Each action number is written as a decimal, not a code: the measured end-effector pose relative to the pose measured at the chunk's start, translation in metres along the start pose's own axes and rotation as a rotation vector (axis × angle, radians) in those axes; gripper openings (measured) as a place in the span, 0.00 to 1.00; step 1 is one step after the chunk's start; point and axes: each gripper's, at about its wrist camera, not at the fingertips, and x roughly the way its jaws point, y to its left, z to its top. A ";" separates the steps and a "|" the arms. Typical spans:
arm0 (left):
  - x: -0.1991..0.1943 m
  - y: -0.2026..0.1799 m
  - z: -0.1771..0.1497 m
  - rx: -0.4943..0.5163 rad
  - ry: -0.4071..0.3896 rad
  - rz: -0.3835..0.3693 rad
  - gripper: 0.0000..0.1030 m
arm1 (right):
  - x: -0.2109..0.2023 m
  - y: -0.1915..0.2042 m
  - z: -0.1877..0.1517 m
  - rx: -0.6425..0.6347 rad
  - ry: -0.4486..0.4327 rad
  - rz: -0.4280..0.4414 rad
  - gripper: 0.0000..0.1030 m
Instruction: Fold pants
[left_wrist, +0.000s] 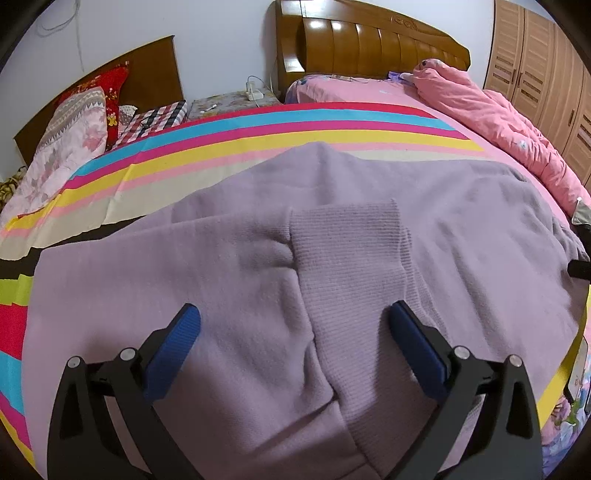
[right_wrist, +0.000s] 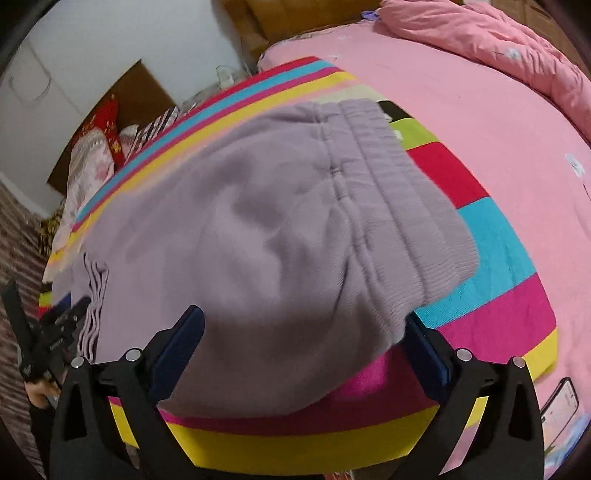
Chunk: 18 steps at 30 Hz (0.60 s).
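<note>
- Left gripper (left_wrist: 293, 325), bottom of the left view: jaws spread wide, nothing pinched; the lilac pants (left_wrist: 258, 258) lie flat beneath, a ribbed cuff (left_wrist: 347, 236) at frame centre.
- Right gripper (right_wrist: 304, 328), bottom of the right view: jaws spread wide around the folded pants' near edge, pads not pressing on it.
- Pants fill mid-frame in both views, on a striped sheet (right_wrist: 480, 295); ribbed waistband (right_wrist: 399, 206) to the centre right.
- Phone (right_wrist: 559, 406), lower right.
- Farther: pink quilt (left_wrist: 491, 114) upper right, headboard (left_wrist: 369, 44) top, pillows (left_wrist: 74, 136) upper left.
</note>
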 end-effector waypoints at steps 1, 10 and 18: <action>0.000 0.001 0.000 -0.002 0.000 -0.003 0.99 | -0.002 -0.001 -0.002 0.005 0.003 0.014 0.96; -0.001 -0.003 0.000 -0.003 0.000 -0.003 0.99 | -0.004 -0.018 0.005 0.193 -0.122 0.069 0.96; -0.001 -0.003 -0.001 -0.003 -0.001 -0.004 0.99 | -0.011 -0.017 -0.001 0.142 -0.049 0.011 0.72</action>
